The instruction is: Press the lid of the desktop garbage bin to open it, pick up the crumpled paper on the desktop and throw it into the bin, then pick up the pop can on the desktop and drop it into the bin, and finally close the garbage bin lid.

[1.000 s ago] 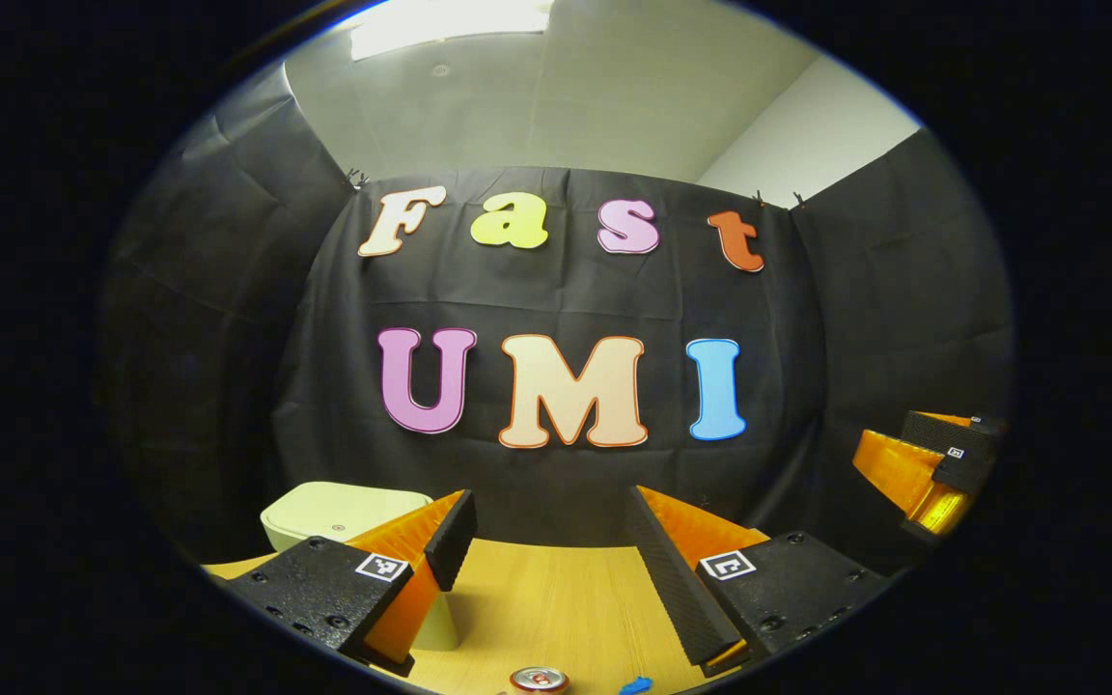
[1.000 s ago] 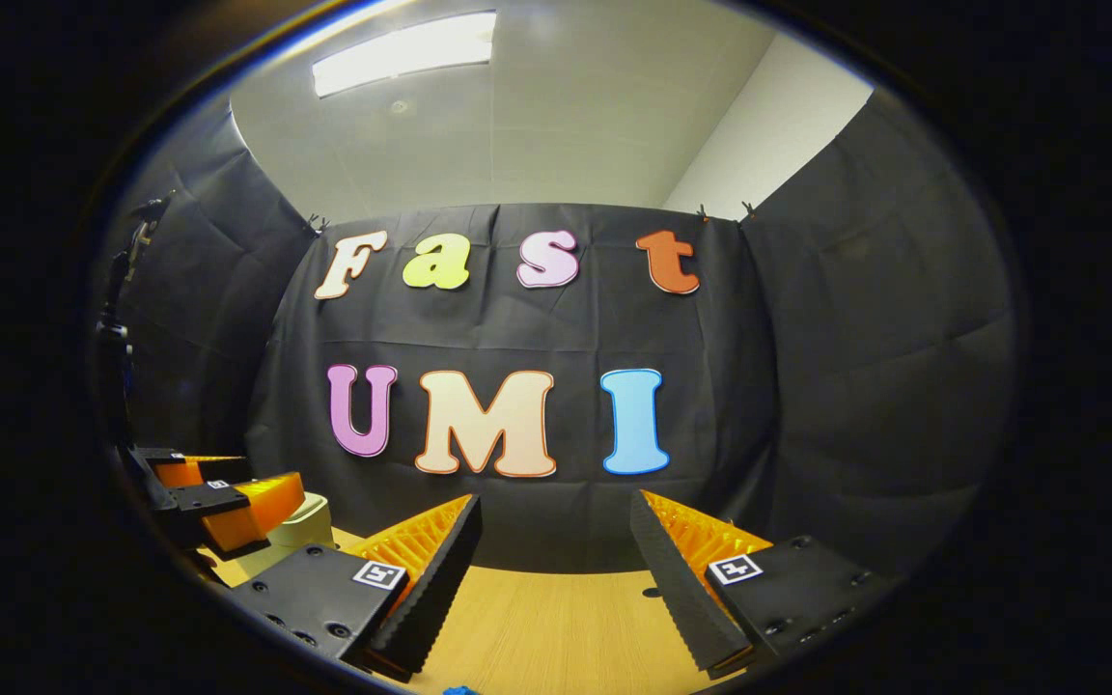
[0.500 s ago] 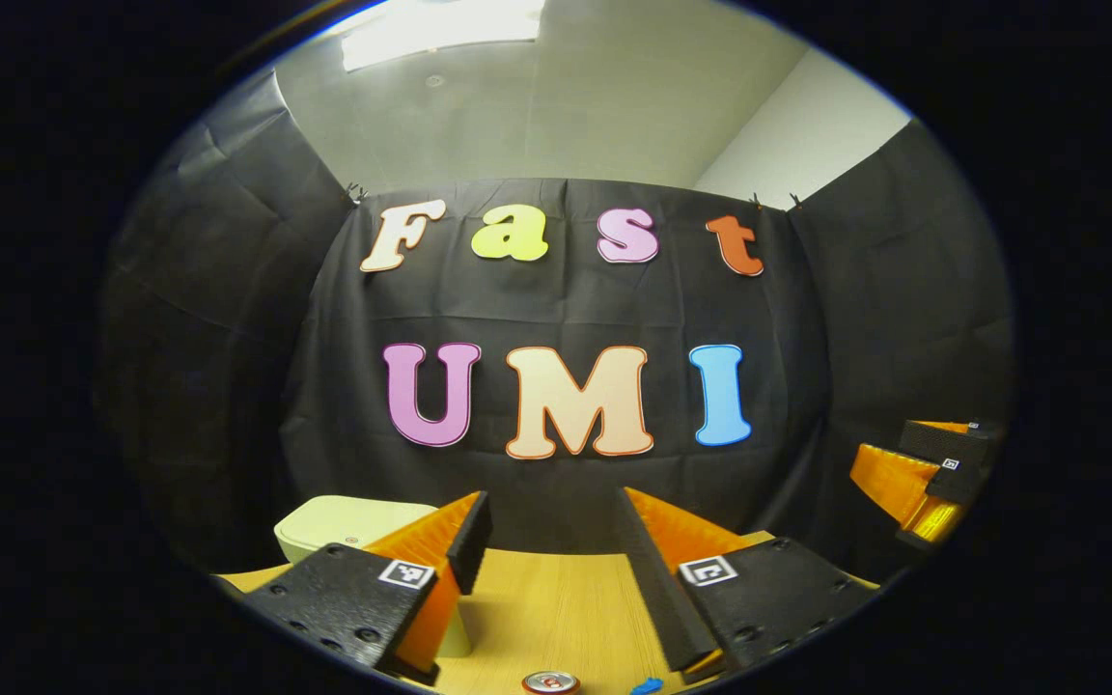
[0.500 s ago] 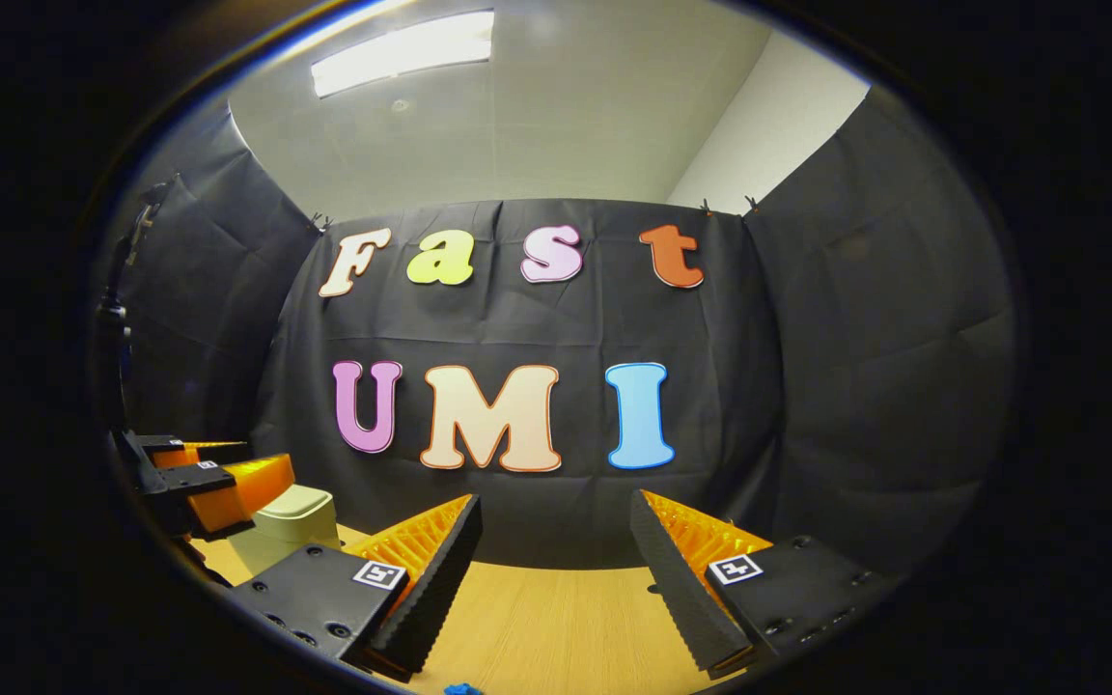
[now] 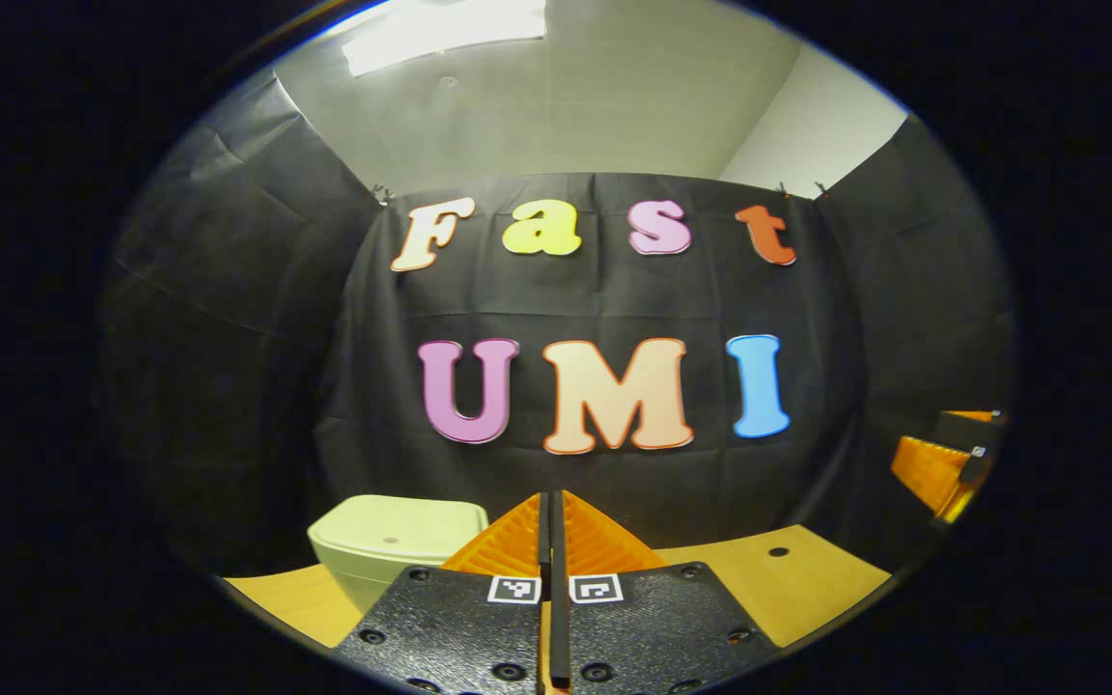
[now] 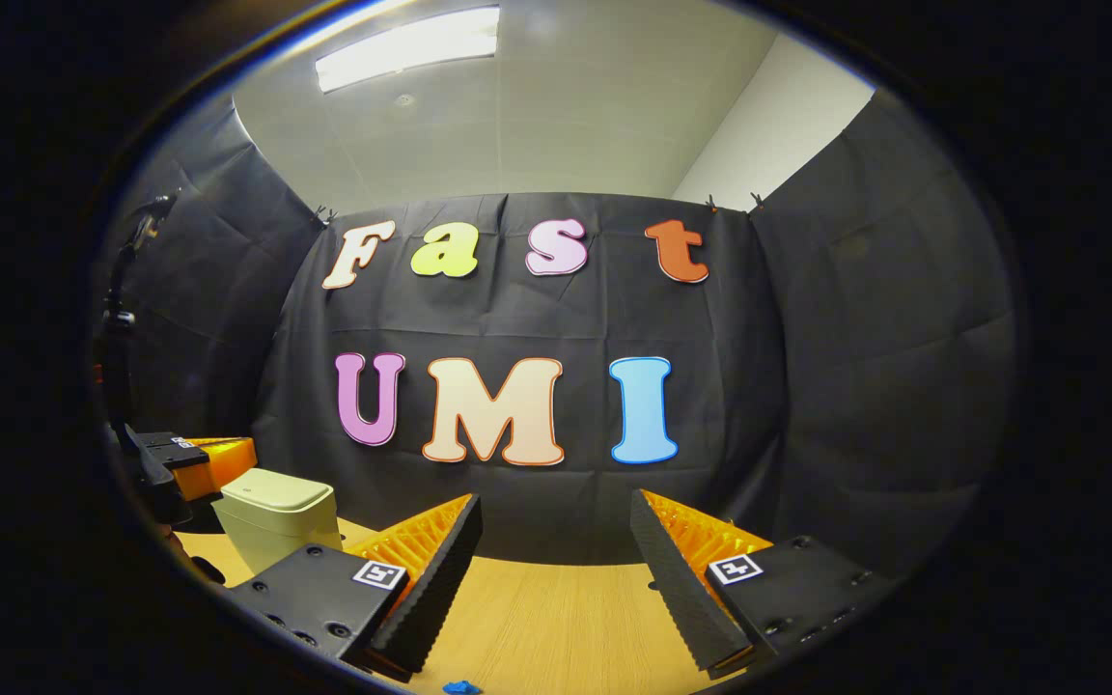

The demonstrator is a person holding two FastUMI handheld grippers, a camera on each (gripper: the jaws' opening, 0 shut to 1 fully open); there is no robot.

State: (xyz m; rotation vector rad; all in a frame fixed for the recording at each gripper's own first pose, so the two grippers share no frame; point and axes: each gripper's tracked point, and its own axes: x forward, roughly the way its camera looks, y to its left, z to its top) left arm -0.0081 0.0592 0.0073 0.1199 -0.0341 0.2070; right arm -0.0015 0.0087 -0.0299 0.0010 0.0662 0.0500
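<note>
A pale cream desktop bin [image 5: 400,541] with its lid down stands on the wooden table [image 5: 797,579], just left of my left gripper [image 5: 550,507]. That gripper is shut with nothing between its fingers. The right gripper view has the same bin [image 6: 276,516] at the left, with the left gripper [image 6: 197,461] behind and beside it. My right gripper [image 6: 556,516] hangs open over the table [image 6: 537,618], empty. It appears again at the right edge of the left gripper view [image 5: 942,463].
A small blue scrap [image 6: 460,688] lies on the table near the front edge in the right gripper view. A dark hole [image 5: 778,552] marks the tabletop at the right. Black cloth walls close the booth on three sides.
My left gripper's fingers have closed together, empty, and it has swung left, so the bin sits nearer the centre. The can top and blue scrap have dropped out of its view.
</note>
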